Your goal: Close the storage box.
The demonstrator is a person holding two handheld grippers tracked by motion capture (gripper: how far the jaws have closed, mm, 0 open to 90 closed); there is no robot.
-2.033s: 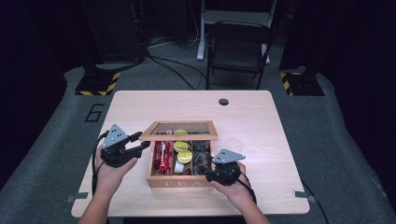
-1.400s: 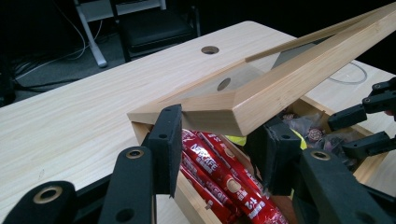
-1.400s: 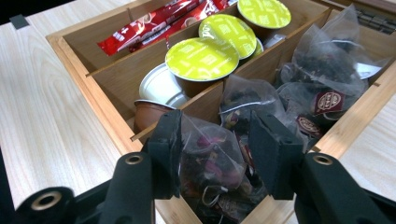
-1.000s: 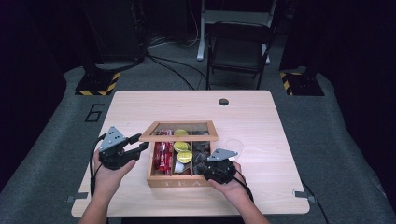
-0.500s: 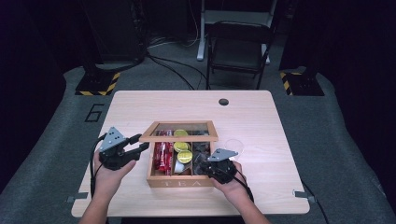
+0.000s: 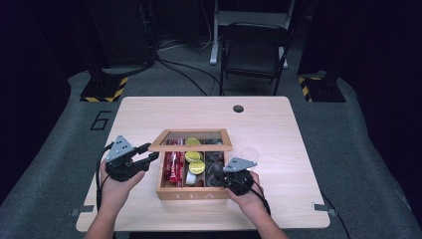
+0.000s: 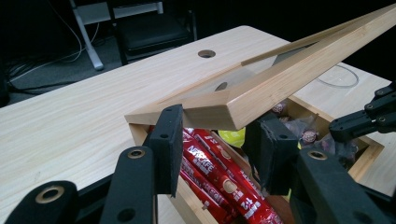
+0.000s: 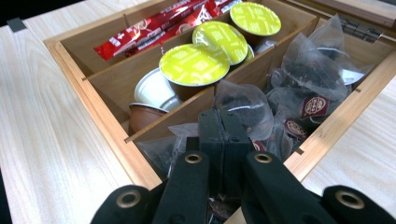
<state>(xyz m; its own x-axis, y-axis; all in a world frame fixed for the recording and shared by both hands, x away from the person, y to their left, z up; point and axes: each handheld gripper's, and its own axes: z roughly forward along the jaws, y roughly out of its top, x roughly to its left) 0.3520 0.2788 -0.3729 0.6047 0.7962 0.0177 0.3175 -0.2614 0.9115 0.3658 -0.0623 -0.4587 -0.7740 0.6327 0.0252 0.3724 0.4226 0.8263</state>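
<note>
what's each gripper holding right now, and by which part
The left gripper props the lid at its corner edge. The right gripper is shut over the tea bags; what it pinches cannot be told.

high view: fixed overhead, person's side, looks forward and down, far, whole table [image 6: 278, 124] in frame. left gripper view: close, low, aims across wooden tea box [image 7: 224, 109] under its raised lid. right gripper view: very close, looks down into box compartments. all three share the box; left view also catches the right gripper [image 7: 369, 119]
</note>
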